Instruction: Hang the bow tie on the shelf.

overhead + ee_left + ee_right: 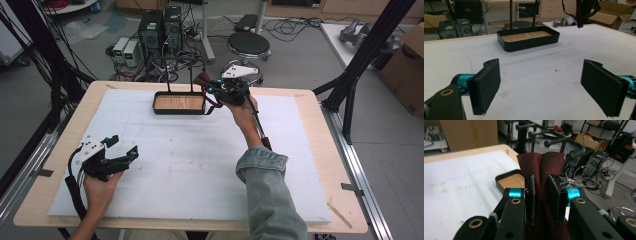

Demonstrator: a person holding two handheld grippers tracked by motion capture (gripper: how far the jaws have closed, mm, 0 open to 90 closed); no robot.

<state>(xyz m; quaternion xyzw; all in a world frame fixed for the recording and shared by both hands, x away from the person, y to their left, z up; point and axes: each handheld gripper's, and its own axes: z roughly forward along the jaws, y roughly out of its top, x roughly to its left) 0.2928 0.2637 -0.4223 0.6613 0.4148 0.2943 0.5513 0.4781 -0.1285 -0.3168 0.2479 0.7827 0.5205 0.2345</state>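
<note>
The right claw (pixel 541 195) grips a dark red cloth (pixel 541 165) beside the tray (pixel 179 103) at 12 o'clock. The left claw (pixel 121 148) hovers, it seems, wide open above the counter (pixel 200 160) at 8 o'clock.

Cloth (pixel 541 165) cut off at the bottom edge below the right gripper's (pixel 543 195) fingers (pixel 530 195). In the high view, mostly hidden behind that gripper, beside the tray (pixel 179 103). Tray's far posts cropped.

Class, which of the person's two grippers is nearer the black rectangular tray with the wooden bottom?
Right. The right gripper, clamping a dark red cloth, hangs just beside the black rectangular tray. The left gripper sits open far off, near the table's front-left corner.
</note>
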